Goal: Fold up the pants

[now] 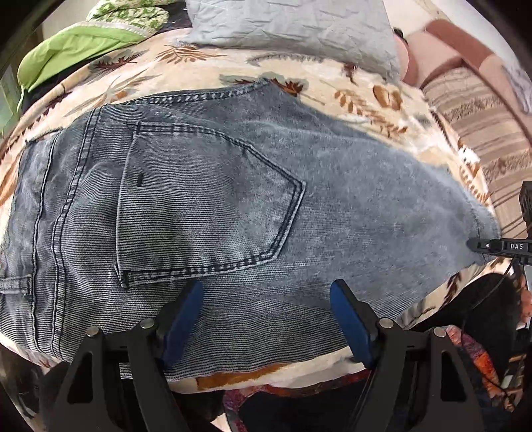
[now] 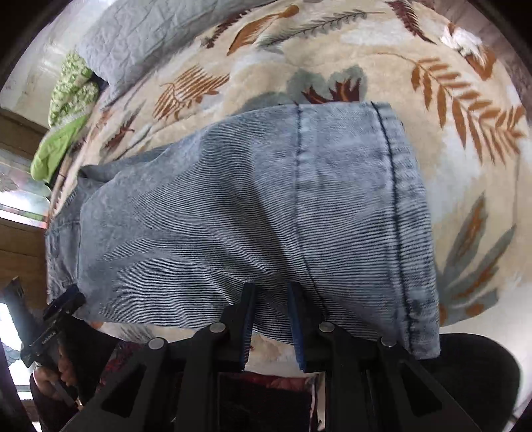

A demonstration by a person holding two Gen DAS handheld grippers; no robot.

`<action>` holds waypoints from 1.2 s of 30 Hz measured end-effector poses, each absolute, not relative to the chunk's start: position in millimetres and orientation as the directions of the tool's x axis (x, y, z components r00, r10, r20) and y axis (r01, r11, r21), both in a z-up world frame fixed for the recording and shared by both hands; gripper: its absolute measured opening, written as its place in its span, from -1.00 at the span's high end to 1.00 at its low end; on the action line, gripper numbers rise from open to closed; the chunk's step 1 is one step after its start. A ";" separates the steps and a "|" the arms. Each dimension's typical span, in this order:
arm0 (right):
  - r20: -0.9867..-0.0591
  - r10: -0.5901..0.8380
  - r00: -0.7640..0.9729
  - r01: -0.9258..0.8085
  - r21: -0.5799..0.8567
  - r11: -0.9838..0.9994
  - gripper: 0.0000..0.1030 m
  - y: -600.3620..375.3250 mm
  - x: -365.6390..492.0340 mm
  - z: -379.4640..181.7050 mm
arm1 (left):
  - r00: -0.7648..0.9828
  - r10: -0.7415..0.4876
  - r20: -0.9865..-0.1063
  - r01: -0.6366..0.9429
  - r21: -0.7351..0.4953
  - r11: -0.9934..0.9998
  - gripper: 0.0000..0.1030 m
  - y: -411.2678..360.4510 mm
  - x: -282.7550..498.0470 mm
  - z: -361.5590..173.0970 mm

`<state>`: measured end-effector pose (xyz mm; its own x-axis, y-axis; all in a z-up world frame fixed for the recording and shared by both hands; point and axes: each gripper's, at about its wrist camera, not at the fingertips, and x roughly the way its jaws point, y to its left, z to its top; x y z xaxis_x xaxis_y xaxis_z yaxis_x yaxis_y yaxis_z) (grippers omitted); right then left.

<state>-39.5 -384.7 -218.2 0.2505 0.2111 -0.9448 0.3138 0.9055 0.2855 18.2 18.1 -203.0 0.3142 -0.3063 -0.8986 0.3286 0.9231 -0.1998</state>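
— Pants [image 1: 206, 212] are seen spread on the bed, over a blanket [image 1: 352, 96] printed with leaves. Where is the seat shown?

— In the left wrist view the back pocket [image 1: 212, 199] is shown at the middle, with the waistband toward nine o'clock. A grey pillow [image 1: 292, 30] is seen at twelve o'clock and a green cloth [image 1: 66, 50] toward ten o'clock.

— How is the left claw [image 1: 266, 292] held?

— It is spread wide above the denim below the pocket; nothing is gripped between its blue pads [image 1: 186, 309].

— And the right claw [image 2: 271, 292]?

— It is held nearly closed, with a narrow gap left between the pads. Its tips are seen over the near edge of the leg fabric [image 2: 232, 216], but whether cloth is pinched cannot be told. The hem [image 2: 399, 186] is seen toward two o'clock, and the other claw at eight o'clock, at the far end of the pants.
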 end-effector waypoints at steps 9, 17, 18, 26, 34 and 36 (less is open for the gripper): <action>-0.804 0.428 0.413 -0.098 0.428 0.898 -0.52 -270.9 59.0 -141.3 | 0.415 -0.357 -0.837 0.260 -0.267 0.928 -0.54 55.0 10.5 -176.5; -0.773 0.554 0.308 -0.212 0.512 0.833 -0.44 -191.7 154.3 -173.6 | 0.434 -0.327 -0.839 0.318 -0.197 0.927 -0.54 54.9 -0.7 -169.2; -0.778 0.555 0.295 -0.217 0.512 0.831 -0.40 -185.8 164.0 -180.8 | 0.439 -0.314 -0.842 0.327 -0.176 0.928 -0.54 52.3 -0.7 -170.7; -0.788 0.585 0.192 -0.249 0.538 0.805 -0.38 -172.7 206.9 -227.4 | 0.426 -0.263 -0.866 0.379 -0.094 0.921 -0.54 44.0 -0.2 -191.2; -0.683 0.723 0.100 -0.263 0.683 0.682 0.33 -165.3 207.0 -234.4 | 0.427 -0.230 -0.875 0.392 -0.050 0.919 -0.56 34.6 6.8 -198.1; -0.780 0.618 0.098 -0.327 0.562 0.760 0.55 -145.0 199.8 -233.9 | 0.423 -0.228 -0.877 0.387 -0.053 0.921 -0.56 33.8 10.7 -198.4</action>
